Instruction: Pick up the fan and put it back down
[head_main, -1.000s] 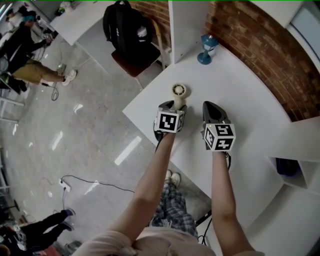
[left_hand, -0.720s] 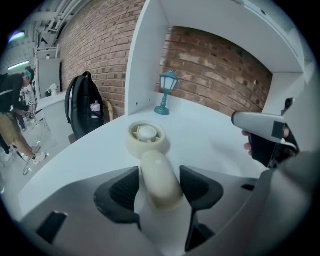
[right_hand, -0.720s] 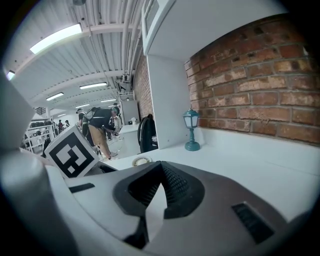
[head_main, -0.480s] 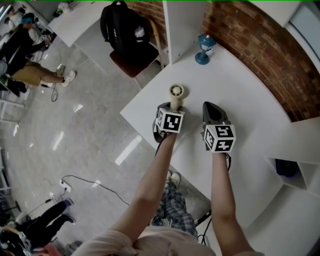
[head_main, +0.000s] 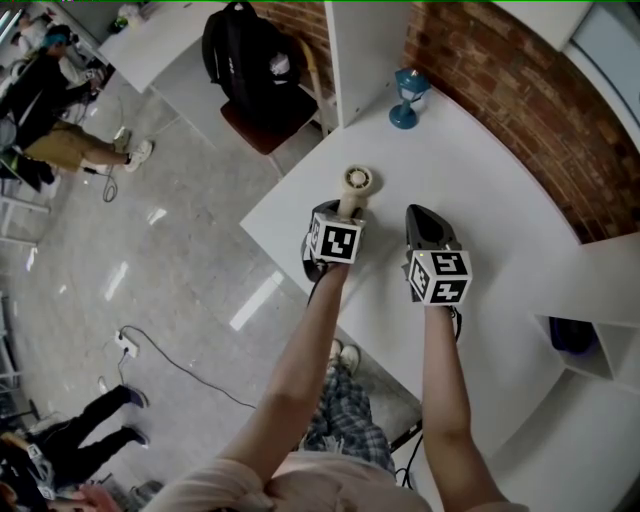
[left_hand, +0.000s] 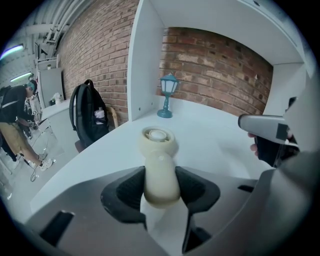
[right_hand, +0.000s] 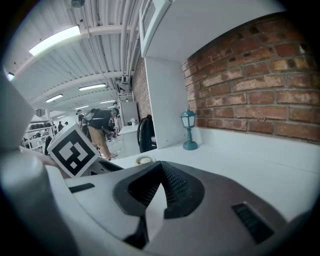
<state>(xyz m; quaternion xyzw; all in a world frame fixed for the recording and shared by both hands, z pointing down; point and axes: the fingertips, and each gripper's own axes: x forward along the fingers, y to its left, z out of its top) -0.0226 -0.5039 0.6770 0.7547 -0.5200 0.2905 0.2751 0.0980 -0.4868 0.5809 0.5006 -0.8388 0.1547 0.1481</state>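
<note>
A cream hand-held fan (head_main: 358, 181) sits on the white table (head_main: 480, 180) near its left edge, round head away from me. My left gripper (head_main: 345, 212) has its jaws on either side of the fan's handle (left_hand: 159, 172). The jaws have just been closing, and both dark pads (left_hand: 127, 187) now press on the handle. My right gripper (head_main: 420, 212) hovers just to the right of it, shut and holding nothing. In the right gripper view its jaws (right_hand: 161, 172) meet at the tip, and the fan's head (right_hand: 145, 160) shows to the left.
A small teal lantern (head_main: 410, 97) stands at the table's far side by a white partition (head_main: 360, 50) and the brick wall. A black backpack (head_main: 255, 55) rests on a chair beyond the table's left edge. People stand on the floor at the far left.
The left gripper's jaws have narrowed onto the fan's handle and the gripper has rolled slightly. The fan and the right gripper stay where they were.
</note>
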